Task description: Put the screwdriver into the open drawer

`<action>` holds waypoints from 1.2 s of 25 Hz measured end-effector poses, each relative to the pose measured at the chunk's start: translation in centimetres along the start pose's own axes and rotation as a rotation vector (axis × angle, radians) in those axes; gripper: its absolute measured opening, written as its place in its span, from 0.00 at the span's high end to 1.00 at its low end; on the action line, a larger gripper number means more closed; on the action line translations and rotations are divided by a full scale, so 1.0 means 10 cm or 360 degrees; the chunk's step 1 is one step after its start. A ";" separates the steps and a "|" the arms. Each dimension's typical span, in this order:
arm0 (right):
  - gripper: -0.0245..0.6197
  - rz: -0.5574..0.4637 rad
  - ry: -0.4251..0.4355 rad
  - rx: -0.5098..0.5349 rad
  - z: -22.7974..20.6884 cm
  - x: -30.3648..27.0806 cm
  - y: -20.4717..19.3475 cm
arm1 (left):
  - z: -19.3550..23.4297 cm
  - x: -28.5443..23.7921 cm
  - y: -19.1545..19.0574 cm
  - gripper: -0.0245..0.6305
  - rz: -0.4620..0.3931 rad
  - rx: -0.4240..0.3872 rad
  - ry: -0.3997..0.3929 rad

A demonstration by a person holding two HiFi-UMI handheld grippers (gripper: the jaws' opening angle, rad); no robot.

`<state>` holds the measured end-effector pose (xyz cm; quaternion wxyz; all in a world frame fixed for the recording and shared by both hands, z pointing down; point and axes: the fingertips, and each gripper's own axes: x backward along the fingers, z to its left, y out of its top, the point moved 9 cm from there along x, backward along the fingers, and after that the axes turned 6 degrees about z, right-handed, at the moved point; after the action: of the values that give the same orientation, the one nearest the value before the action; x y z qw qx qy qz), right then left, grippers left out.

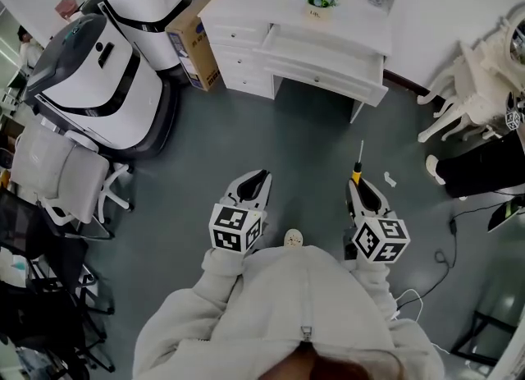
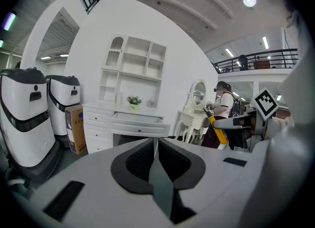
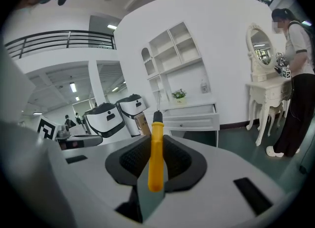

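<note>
In the head view my right gripper (image 1: 358, 183) is shut on the screwdriver (image 1: 358, 171), whose thin shaft points ahead at the white desk (image 1: 246, 1). The desk's open drawer (image 1: 324, 57) stands pulled out across a stretch of floor. The right gripper view shows the yellow handle (image 3: 156, 155) clamped upright between the pads of my right gripper (image 3: 156, 141), with the open drawer (image 3: 193, 115) beyond it. My left gripper (image 1: 259, 179) hangs level beside it. In the left gripper view my left gripper (image 2: 156, 146) has its pads together with nothing between them.
Two big white-and-black machines (image 1: 98, 83) and a cardboard box (image 1: 195, 42) stand left of the desk. An office chair (image 1: 57, 169) is at the left. A white dressing table (image 1: 480, 75) stands to the right, with a person (image 3: 295, 74) at it. Cables (image 1: 447, 247) lie on the floor.
</note>
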<state>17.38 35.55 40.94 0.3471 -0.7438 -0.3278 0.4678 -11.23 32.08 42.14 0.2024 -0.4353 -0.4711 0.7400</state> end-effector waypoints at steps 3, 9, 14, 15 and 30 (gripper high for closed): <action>0.82 0.0007 0.0008 -0.0001 -0.07 -0.04 0.01 | -0.04 -0.06 -0.01 0.90 0.0000 0.0006 0.0004; 0.82 0.0040 0.0077 -0.0049 -0.09 -0.13 -0.02 | -0.05 -0.11 -0.05 0.90 0.0020 0.0029 0.0013; 0.82 0.0043 0.0088 -0.0049 -0.16 -0.20 0.02 | -0.04 -0.15 -0.04 0.90 0.0023 0.0033 0.0042; 0.82 0.0045 0.0094 -0.0049 -0.16 -0.22 0.03 | -0.02 -0.16 -0.04 0.90 0.0026 0.0037 0.0049; 0.82 0.0085 0.0069 -0.0059 -0.40 -0.67 0.34 | 0.25 -0.68 0.23 0.90 0.0043 0.0071 0.0054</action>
<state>19.33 27.39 42.58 0.3276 -0.7685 -0.3088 0.4547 -9.37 24.89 43.60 0.2100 -0.4494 -0.4451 0.7456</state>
